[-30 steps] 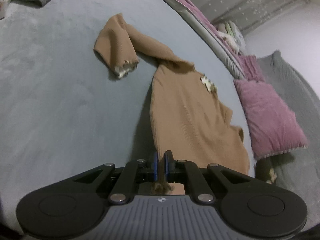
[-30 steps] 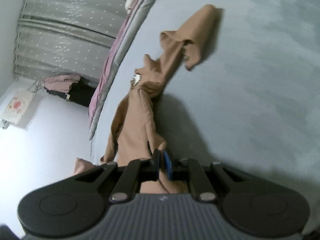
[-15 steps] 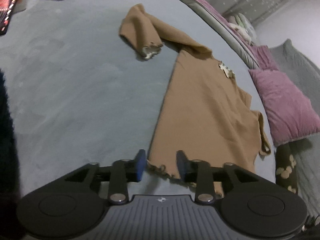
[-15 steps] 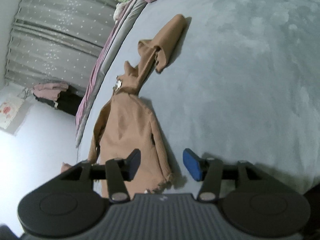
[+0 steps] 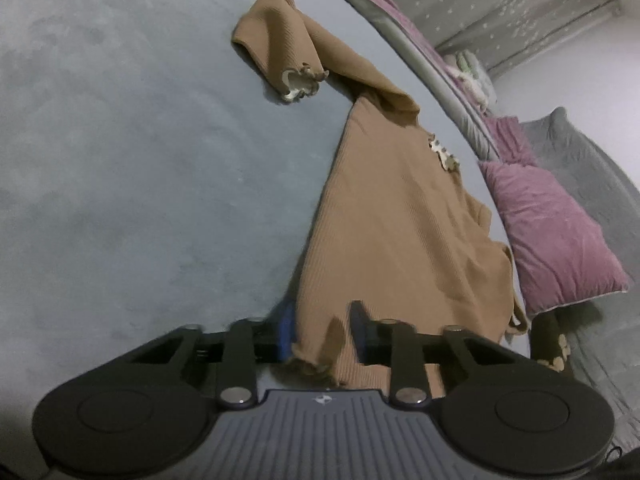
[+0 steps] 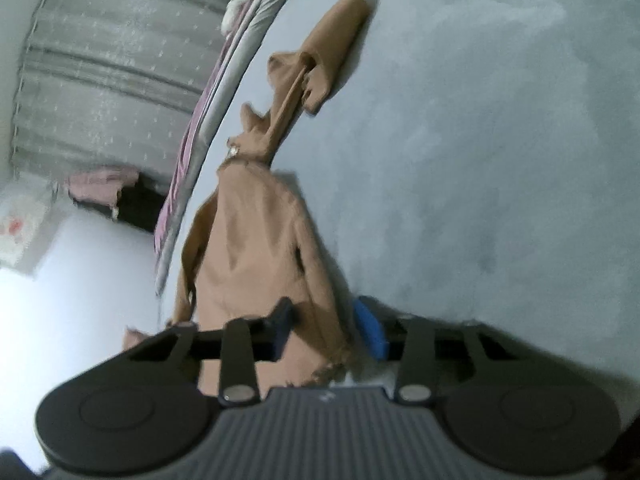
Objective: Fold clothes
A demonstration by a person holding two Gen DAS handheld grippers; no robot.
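A tan long-sleeved top (image 5: 404, 216) lies spread on a grey-blue bed cover (image 5: 120, 160). Its long axis runs straight away from both tongs: the frilled hem (image 5: 312, 368) is the nearest part, and the neckline, marked by a small pale decoration (image 5: 444, 156), is the farthest.

The left gripper (image 5: 320, 332) sits at the hem corner on the side away from the pink pillow (image 5: 560, 232). Its jaws are spread apart, with hem cloth lying between them but not pinched.

The right gripper (image 6: 328, 328) sits at the hem's other corner, on the side towards the pillow. Its jaws are also spread, and the cloth edge there stands up a little in the gap (whether it touches either blue pad is too blurred to tell).

One sleeve (image 5: 280, 52) lies doubled over beyond the neckline, on the side away from the pillow, well out of reach of both tongs.

Judging from this layout, both tongs are equally near the hem, so the next fold likely starts there and carries it along the long axis towards the neckline.
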